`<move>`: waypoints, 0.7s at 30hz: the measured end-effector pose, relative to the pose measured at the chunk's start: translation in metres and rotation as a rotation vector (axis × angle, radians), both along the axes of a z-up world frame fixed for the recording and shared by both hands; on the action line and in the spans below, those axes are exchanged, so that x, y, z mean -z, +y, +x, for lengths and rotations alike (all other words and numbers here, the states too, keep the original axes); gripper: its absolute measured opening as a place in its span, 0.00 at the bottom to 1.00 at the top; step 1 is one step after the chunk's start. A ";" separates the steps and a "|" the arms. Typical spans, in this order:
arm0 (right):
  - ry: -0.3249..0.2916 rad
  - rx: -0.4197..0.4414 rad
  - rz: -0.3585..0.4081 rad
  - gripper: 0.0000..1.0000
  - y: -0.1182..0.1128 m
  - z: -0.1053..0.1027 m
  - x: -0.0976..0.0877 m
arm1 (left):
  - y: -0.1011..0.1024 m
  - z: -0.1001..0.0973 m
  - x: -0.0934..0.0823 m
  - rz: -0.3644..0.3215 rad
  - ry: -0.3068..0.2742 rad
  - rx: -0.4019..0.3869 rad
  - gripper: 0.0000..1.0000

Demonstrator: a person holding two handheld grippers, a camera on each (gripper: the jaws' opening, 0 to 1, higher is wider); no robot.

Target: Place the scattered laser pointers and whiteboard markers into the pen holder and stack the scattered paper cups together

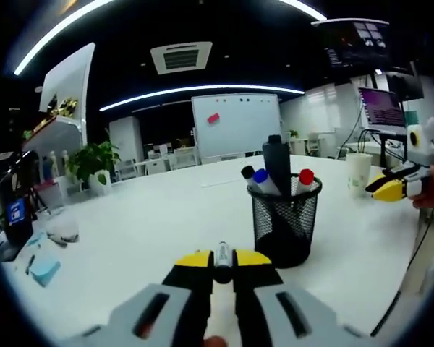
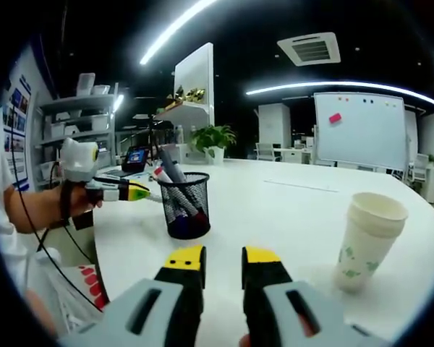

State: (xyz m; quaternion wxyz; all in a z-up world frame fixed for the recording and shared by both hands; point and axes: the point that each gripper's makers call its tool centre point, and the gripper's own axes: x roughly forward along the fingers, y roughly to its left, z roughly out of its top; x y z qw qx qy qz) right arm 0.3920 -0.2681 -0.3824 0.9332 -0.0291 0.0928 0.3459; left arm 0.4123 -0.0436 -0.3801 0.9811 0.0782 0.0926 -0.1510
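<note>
My left gripper (image 1: 223,259) is shut on a whiteboard marker (image 1: 223,262) that points forward between its yellow tips, just short of the black mesh pen holder (image 1: 286,220). The holder stands on the white table (image 1: 152,217) and holds a thick black marker (image 1: 277,163) plus blue-capped (image 1: 260,177) and red-capped (image 1: 306,177) ones. Beyond it stands a paper cup (image 1: 359,173), with the right gripper (image 1: 392,189) beside it. In the right gripper view my right gripper (image 2: 223,259) is open and holds nothing. The paper cup (image 2: 365,242) stands to its right and the pen holder (image 2: 184,206) ahead left, by the left gripper (image 2: 123,191).
A whiteboard (image 1: 235,123) and a potted plant (image 1: 94,163) stand far behind the table. Blue items (image 1: 43,271) lie near the table's left edge. A screen on a stand (image 1: 382,108) is at the right, and a cable (image 1: 412,253) runs along the table's right edge.
</note>
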 end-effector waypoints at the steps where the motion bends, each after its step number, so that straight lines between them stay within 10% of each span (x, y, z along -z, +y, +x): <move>1: 0.000 -0.001 -0.001 0.19 0.000 0.000 0.000 | 0.000 0.000 -0.001 0.002 -0.002 0.002 0.11; 21: 0.005 0.012 -0.002 0.19 -0.005 0.000 0.003 | 0.002 0.007 -0.025 0.009 -0.045 0.014 0.11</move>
